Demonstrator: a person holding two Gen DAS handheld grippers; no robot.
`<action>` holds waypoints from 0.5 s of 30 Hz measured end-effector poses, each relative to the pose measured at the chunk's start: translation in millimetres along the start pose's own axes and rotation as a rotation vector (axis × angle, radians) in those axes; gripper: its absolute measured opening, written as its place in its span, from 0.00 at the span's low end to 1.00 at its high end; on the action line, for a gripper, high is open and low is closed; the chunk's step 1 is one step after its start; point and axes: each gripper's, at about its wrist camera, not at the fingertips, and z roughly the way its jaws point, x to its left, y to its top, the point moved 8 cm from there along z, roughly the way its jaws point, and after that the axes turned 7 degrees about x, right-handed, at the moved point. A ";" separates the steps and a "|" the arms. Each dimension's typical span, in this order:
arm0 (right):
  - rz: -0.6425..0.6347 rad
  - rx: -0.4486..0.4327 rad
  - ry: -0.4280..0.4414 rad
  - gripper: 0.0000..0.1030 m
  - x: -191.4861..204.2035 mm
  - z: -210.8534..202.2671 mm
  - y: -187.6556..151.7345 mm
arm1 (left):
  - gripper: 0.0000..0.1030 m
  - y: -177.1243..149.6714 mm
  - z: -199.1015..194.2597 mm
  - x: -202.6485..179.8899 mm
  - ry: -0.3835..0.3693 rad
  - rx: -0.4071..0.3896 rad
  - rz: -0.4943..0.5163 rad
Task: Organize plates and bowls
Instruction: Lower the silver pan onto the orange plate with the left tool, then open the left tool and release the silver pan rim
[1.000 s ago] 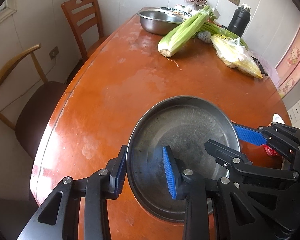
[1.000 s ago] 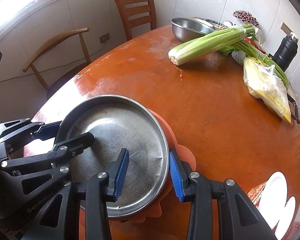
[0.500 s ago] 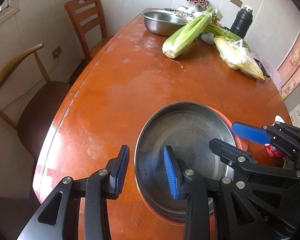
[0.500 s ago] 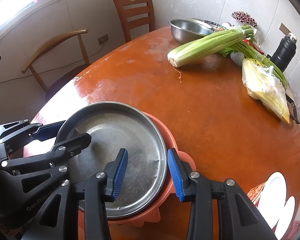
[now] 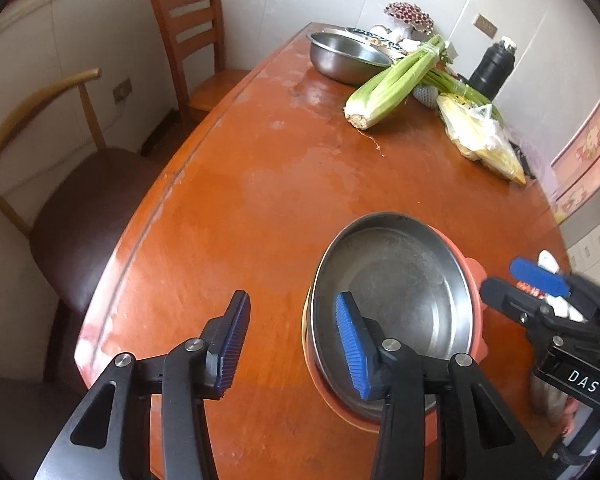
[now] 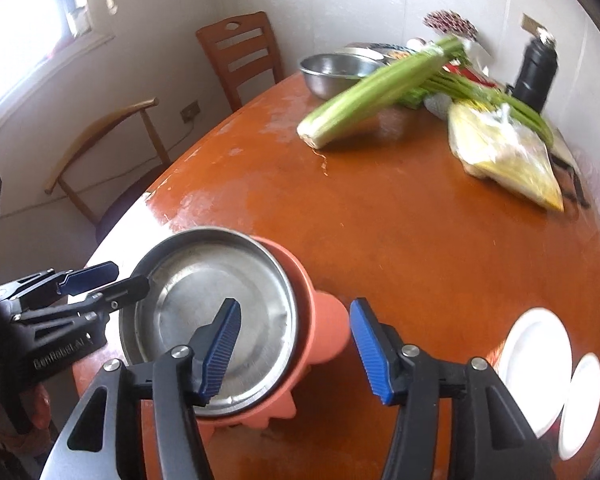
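Your steel plate (image 5: 396, 292) sits nested in the orange dish (image 6: 324, 332) near the front edge of the surface (image 5: 280, 184) — set down, with nothing clamped on it. Both tongs are letting go. The left tongs (image 5: 290, 346) have their jaws spreading: one blue pad hangs over the plate's inside, the other over bare wood beside it, so the near-left rim runs between them without being pressed. The right tongs (image 6: 294, 350) are widening too, straddling the plate's right rim and the orange dish's lip, again with no squeeze that shows.

What your next move turns on, as I judge it, is the pair of white plates (image 6: 536, 364) lying at the right edge of the surface. They lie to the right of the right tongs and across the stack from the left ones — so your right hand is plainly the nearer. They lie flat and overlap, so there is no long axis to line up with; you would need to come at a rim edge-on.

The steel bowl (image 5: 344, 58) is well apart at the far end, beside the celery (image 5: 392, 84).
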 end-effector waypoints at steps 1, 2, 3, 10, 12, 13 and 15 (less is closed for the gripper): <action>0.022 0.003 0.005 0.56 -5.8 -0.7 -5.6 | 0.45 -1.4 -0.4 0.8 -0.022 -0.001 -0.008; 0.037 0.004 0.008 0.56 -9.9 -0.9 -10.0 | 0.45 -2.8 -0.3 0.7 -0.034 0.000 -0.009; 0.048 0.005 0.014 0.56 -12.4 -0.5 -12.3 | 0.46 -4.3 -0.1 1.0 -0.044 0.002 -0.011; 0.124 0.034 0.075 0.56 -17.9 8.5 -36.2 | 0.46 -7.6 6.7 0.5 -0.042 0.016 -0.010; 0.142 0.050 0.090 0.56 -17.4 15.1 -39.4 | 0.47 -8.1 9.9 -2.8 -0.030 0.022 0.004; 0.147 0.055 0.085 0.56 -17.9 17.5 -40.7 | 0.47 -8.7 11.6 -4.6 -0.029 0.027 0.010; 0.158 0.061 0.102 0.56 -16.5 20.9 -42.5 | 0.47 -10.0 15.3 -8.7 -0.031 0.036 0.022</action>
